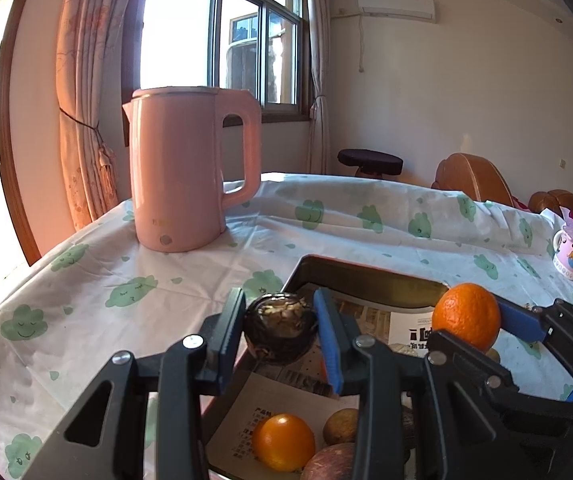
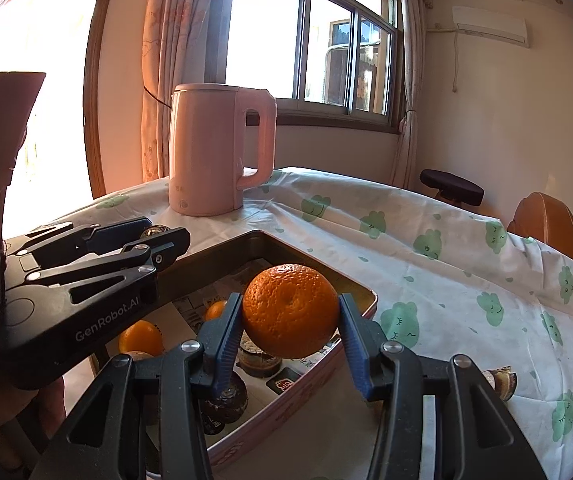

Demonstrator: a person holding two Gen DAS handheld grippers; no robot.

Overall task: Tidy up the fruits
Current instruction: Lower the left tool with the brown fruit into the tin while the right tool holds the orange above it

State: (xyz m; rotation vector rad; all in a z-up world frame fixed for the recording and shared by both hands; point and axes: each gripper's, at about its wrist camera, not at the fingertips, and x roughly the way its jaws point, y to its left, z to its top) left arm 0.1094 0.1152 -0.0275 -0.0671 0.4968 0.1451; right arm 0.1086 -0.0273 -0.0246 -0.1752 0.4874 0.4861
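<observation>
L claw: clamped on a dark round fruit w/ pale mottled top, held over the near-left edge of the tray; also seen from the R wrist view at far left.
R claw: clamped on an orange, blue pads touching both sides; held above the tray's right part. Same orange seen in L view.
Tray: rectangular metal tin, pinkish outer wall, lined w/ printed paper; sits on the tabletop.
In tray: a 2nd orange, a brownish-yellow round fruit just beside it, a reddish fruit at the bottom edge, partly hidden. R view shows dark fruits under the held orange; count unclear.
Outside tray: one dark item on the cloth to the right, partly behind the R claw; can't tell what it is.
Kettle: pink, upright, far-left of tabletop, well apart from tray.
Mug: pink patterned, far right edge.
Cloth: white w/ green cloud print.
</observation>
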